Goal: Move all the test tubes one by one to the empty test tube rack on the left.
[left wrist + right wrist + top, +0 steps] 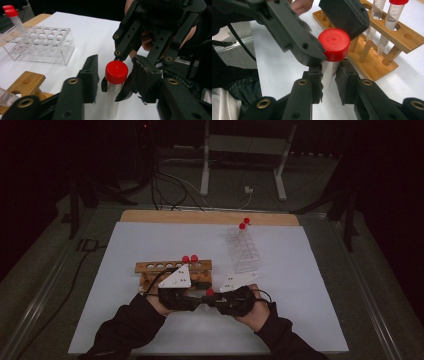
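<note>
Tube (pixel 113 100) with the red cap (pixel 334 44) is held upright just above the white sheet (pixel 150 330), near the table's front edge, between both tools. The right gripper (pixel 331 72) is clamped on the clear body below the cap. The left gripper (pixel 113 75) sits about the cap, jaws seemingly closed on it. If unscrewing is intended, the body should be kept still and the cap turned squarely. Beyond, the wooden rack (pixel 172 267) is kept clear; farther off stands the clear rack (pixel 245 252).

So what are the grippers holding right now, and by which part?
The right gripper clamps the red-capped tube by its clear body just below the cap. The left gripper brackets the cap; a firm grip there cannot be told.
</note>
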`<state>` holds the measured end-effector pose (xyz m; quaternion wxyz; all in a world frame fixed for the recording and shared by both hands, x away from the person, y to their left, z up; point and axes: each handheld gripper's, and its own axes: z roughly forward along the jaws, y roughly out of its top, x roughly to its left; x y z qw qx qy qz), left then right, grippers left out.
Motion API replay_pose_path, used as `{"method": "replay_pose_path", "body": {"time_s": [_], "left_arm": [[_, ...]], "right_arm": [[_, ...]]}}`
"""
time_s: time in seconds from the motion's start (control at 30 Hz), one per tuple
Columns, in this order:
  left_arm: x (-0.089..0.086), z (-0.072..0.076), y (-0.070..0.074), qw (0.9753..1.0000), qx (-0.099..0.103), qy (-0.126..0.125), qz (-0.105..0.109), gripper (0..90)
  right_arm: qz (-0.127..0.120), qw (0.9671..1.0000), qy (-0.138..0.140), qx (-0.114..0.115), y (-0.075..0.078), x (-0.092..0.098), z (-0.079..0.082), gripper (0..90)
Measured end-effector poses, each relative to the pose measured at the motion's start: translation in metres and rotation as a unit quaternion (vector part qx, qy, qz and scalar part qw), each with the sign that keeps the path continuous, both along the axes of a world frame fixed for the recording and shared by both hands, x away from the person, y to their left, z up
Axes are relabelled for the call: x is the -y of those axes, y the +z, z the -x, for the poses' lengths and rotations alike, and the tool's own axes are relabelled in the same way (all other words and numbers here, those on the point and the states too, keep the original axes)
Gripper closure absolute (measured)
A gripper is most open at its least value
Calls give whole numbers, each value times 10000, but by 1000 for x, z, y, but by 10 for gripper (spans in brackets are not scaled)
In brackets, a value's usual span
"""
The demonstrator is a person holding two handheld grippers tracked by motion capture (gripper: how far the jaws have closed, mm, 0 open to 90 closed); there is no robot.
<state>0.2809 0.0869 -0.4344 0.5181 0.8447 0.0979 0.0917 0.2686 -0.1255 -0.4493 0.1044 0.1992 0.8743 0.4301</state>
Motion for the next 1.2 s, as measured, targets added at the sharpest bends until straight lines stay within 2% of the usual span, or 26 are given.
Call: {"method": "replay_pose_path", "body": {"time_s": [0.1,0.17,0.3,0.5,0.6,0.8,1.0,1.1,1.2], "left_arm": [[1,0,-1,10000,16,-5,-24,639],[1,0,-1,10000,23,-31,-59,703],[2,1,-2,9997,165,-42,-156,717],[0,0,0,9998,131,-19,-164,720],[-4,-1,1,9997,147,81,-163,720],[-16,-2,5,9993,214,271,-150,720],[-31,-4,12,9982,261,533,-105,719],[-37,-4,16,9974,316,633,-103,719],[-43,-5,19,9964,355,760,-95,719]], "right_arm": [[-11,10000,7,10,0,0,0,746],[-4,10000,2,11,0,0,0,746],[8,10000,3,-54,-2,0,-1,747],[-21,10000,11,-48,-2,0,-1,728],[4,10000,-28,-26,-1,1,0,622],[-86,9997,-233,12,1,13,-2,532],[-173,9982,-557,139,5,26,-2,318],[-216,9974,-676,132,5,32,-1,202],[-273,9966,-759,150,5,37,-1,146]]}}
